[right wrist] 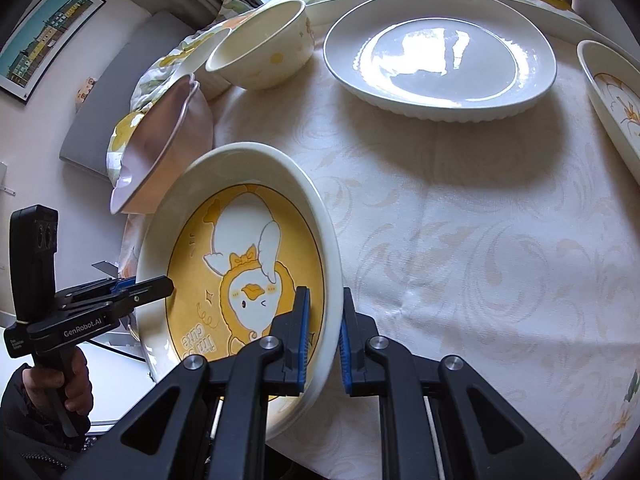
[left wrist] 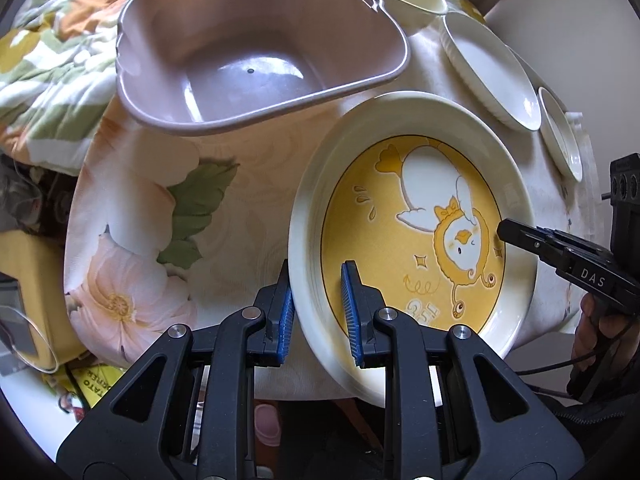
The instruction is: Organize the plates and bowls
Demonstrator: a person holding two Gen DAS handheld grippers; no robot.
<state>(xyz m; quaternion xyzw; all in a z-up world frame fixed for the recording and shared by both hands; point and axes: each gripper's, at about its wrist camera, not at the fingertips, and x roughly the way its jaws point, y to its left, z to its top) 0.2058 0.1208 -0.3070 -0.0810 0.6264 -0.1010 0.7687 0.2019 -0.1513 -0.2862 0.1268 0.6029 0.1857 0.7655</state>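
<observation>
Two grippers hold one dish between them: the yellow duck plate (left wrist: 416,216), tilted up off the flowered tablecloth (left wrist: 248,216). In the left wrist view the left gripper (left wrist: 318,312) fills the bottom centre, its blue pads (left wrist: 285,320) set either side of the plate's near rim, clamped on it as far as I can judge. At the right edge of that frame the right gripper (left wrist: 560,256) reaches in over the plate's far rim.

From the right wrist view the right gripper (right wrist: 322,340) pinches the plate (right wrist: 240,264) at lower centre, one finger inside the rim and one outside. The left gripper (right wrist: 132,292) comes in from the lower left, gripped by a hand (right wrist: 60,380).

Above and left of the plate in the left wrist view sits a mauve tub (left wrist: 256,52), close beside the plate's upper rim. Across the top of the right wrist frame stand a cream bowl (right wrist: 260,48), a wide white plate (right wrist: 440,56) and, at the right edge, a flower-painted dish (right wrist: 616,108), all apart from the held plate.
</observation>
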